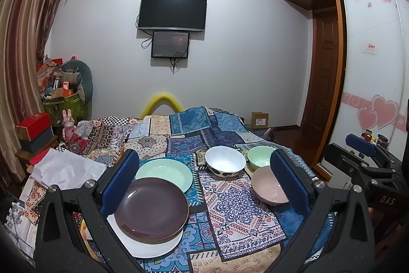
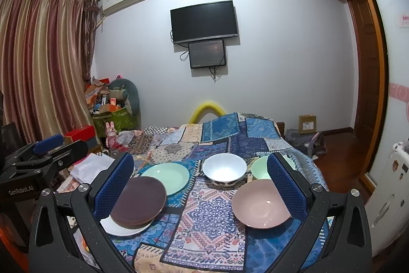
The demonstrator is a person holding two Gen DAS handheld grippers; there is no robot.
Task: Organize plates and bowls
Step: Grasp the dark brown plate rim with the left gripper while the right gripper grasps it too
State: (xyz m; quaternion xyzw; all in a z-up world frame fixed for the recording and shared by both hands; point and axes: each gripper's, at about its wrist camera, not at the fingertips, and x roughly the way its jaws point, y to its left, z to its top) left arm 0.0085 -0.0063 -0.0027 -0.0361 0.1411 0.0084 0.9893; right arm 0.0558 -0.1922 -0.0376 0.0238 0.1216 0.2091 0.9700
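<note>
A dark brown plate point(image 1: 151, 208) point(image 2: 139, 201) lies on a white plate point(image 1: 156, 244) point(image 2: 122, 228) at the near left of the patchwork cloth. A mint plate point(image 1: 165, 174) point(image 2: 167, 177) lies behind them. A white bowl point(image 1: 225, 161) point(image 2: 224, 169) stands mid-table, a mint bowl point(image 1: 259, 156) point(image 2: 259, 168) to its right, a pink bowl point(image 1: 268, 188) point(image 2: 260, 206) nearer. My left gripper point(image 1: 204, 183) is open and empty above the dishes. My right gripper point(image 2: 202, 186) is open and empty too.
The patchwork cloth point(image 1: 230, 209) point(image 2: 209, 221) covers the table. White paper and boxes point(image 1: 64, 168) lie at the left. A wardrobe point(image 1: 370, 68) and wooden door stand at the right. The right gripper's body point(image 1: 365, 160) shows in the left wrist view.
</note>
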